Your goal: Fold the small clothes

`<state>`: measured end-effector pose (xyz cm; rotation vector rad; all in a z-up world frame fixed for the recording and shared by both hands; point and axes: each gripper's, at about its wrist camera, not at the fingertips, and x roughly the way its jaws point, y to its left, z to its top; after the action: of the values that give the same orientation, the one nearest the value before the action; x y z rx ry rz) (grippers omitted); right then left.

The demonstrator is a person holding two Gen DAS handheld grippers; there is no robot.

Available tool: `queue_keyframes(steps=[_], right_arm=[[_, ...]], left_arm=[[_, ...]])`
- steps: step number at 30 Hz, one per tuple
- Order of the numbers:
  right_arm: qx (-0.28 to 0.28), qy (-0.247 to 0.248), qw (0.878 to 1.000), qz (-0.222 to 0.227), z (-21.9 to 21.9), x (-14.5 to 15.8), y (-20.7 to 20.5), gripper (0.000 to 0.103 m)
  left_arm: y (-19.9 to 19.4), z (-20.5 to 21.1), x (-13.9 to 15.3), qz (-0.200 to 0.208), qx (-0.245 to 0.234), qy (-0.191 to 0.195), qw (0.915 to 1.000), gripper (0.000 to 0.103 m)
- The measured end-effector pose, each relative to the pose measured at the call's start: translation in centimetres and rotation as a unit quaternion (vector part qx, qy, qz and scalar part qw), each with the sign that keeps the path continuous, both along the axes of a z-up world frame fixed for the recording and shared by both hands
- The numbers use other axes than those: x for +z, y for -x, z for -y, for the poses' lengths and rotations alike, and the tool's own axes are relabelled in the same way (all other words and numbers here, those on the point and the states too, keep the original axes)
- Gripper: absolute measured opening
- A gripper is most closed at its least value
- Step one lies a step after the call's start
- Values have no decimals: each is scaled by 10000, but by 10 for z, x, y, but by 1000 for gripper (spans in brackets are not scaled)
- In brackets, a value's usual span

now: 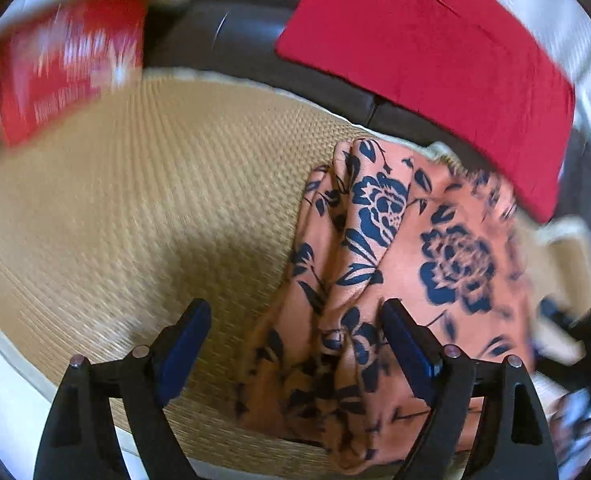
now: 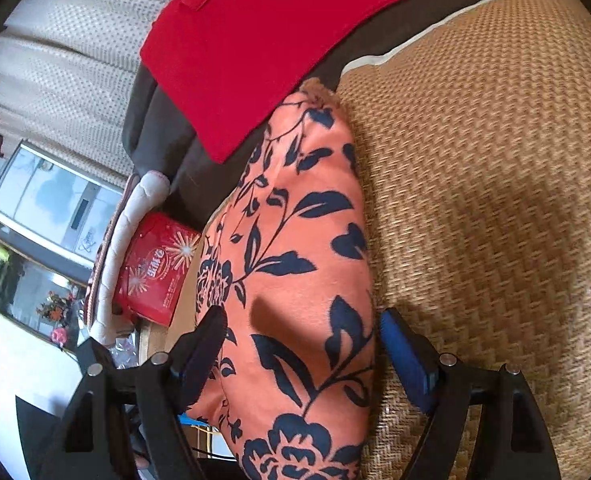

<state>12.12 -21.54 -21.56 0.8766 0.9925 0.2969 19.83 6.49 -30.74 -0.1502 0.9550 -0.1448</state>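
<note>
An orange garment with a dark blue flower print (image 1: 395,264) lies bunched on a woven straw mat (image 1: 135,200). My left gripper (image 1: 295,320) is open above the mat, its right finger over the garment's left part. In the right wrist view the same garment (image 2: 295,260) lies lengthwise on the mat (image 2: 495,200). My right gripper (image 2: 301,326) is open, its jaws standing either side of the cloth's width just above it. A red cloth (image 1: 435,60) lies behind the garment.
A red printed box (image 1: 67,64) sits at the mat's far left, and it shows beside a padded cushion in the right wrist view (image 2: 155,268). The red cloth (image 2: 255,40) rests on a dark sofa surface (image 2: 167,136). A curtain (image 2: 67,60) hangs behind.
</note>
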Motion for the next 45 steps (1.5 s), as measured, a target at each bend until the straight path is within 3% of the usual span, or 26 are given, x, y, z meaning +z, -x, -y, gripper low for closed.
queue_keyframes(steps=[2,4,8,27,29,31,33,34,35,36,38,42,45], right_arm=[[82,65,9999,-7,-7,-1,-2,82],[130,126,9998,-22,-13,-3,-5,81],[109,169,9998,12,-19,-4,-10,82],[135,244,9996,41,-21,-4,-18,82],[75,336,9994,97,-18,-1,-19,81],[-68,556,9980,296,-14,8,-16,81],[-150,760,9949,640,-13,22,-13,78],[-106,808,9933,823,-13,29,-12,66],[-36,870,9919,927,-15,34,-13,38],[60,1040,9895,1006,-18,38,-17,28],[125,1216,9877,978,-22,36,-27,28],[171,1058,9920,665,-27,17,-54,28],[273,1132,9923,424,-31,6,-71,27]], left_arm=[[5,15,5,211,-214,-449,9985,87],[8,23,9,317,-335,-659,9968,87],[9,31,11,309,-400,-787,9956,87],[0,40,5,251,-380,-881,9951,87],[0,37,4,199,-375,-776,9961,87],[-4,28,3,57,-328,-405,9986,87],[-8,14,3,-48,-138,22,9999,87],[-10,6,4,-61,23,179,9998,87],[-12,-1,5,-42,173,274,9995,87],[-13,-6,7,-4,297,330,9990,87],[-15,-9,8,68,391,283,9988,87],[-22,3,1,-27,216,-66,9997,87],[-29,14,-17,-442,-16,-292,9986,87]])
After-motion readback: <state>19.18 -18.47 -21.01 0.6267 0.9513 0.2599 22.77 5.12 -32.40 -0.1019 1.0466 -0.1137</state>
